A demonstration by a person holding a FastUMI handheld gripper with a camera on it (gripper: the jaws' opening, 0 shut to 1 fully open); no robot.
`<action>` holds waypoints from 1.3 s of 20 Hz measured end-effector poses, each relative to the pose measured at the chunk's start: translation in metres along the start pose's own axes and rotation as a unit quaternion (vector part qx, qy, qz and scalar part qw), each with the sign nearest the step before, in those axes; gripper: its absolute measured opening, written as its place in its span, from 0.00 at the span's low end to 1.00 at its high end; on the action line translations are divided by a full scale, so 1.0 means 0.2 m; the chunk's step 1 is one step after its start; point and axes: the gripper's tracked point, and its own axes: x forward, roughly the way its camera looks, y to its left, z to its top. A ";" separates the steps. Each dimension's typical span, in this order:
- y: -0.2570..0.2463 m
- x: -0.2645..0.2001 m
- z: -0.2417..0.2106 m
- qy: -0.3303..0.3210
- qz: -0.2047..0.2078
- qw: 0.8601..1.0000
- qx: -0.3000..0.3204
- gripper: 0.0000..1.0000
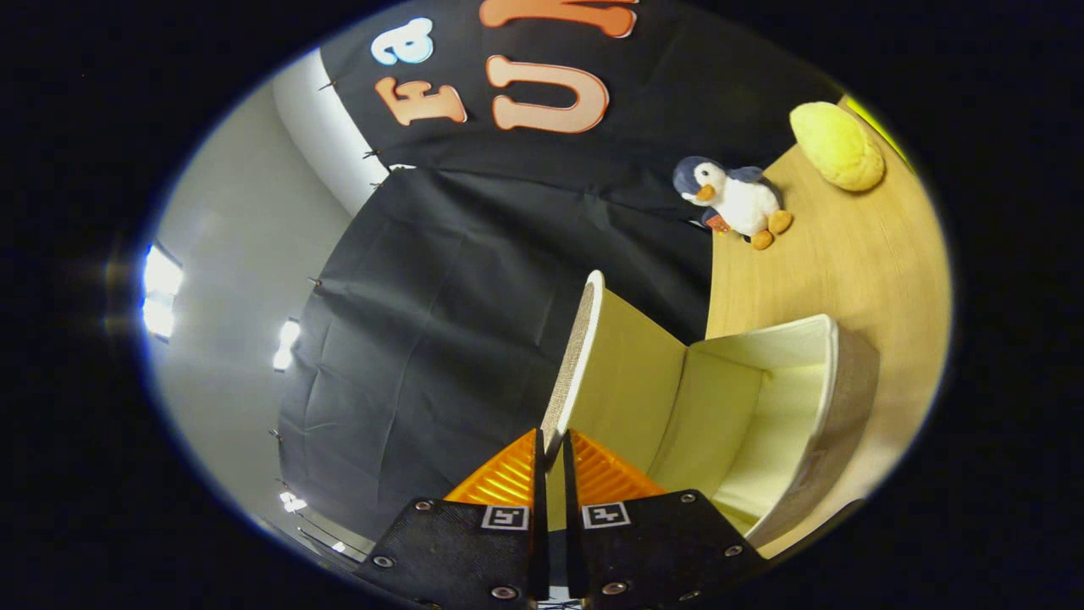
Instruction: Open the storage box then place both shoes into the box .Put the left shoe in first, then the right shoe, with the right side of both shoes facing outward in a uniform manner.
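Observation:
My gripper (552,447) is shut on the lid (584,339) of the storage box (796,407), both fingers pinching the lid's edge. The lid stands swung up, its woven outer side toward the black cloth and its pale inner side toward the box. The box is open, with a cream lining and a beige fabric outside, and its inside looks bare. It rests on the wooden table (855,263), just beyond and to the right of the fingers. The whole view is tilted.
A plush penguin (732,199) sits on the table beyond the box, near the black cloth wall. A yellow rounded plush (838,146) lies farther along the table. A grey wall with bright lights is off to the left.

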 end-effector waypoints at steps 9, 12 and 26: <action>0.11 0.46 -0.08 0.044 -0.039 0.997 -0.044 0.11; 0.13 0.60 -0.15 0.068 -0.051 0.995 -0.051 0.12; -0.27 0.20 -0.07 0.065 -0.204 0.963 -0.164 0.64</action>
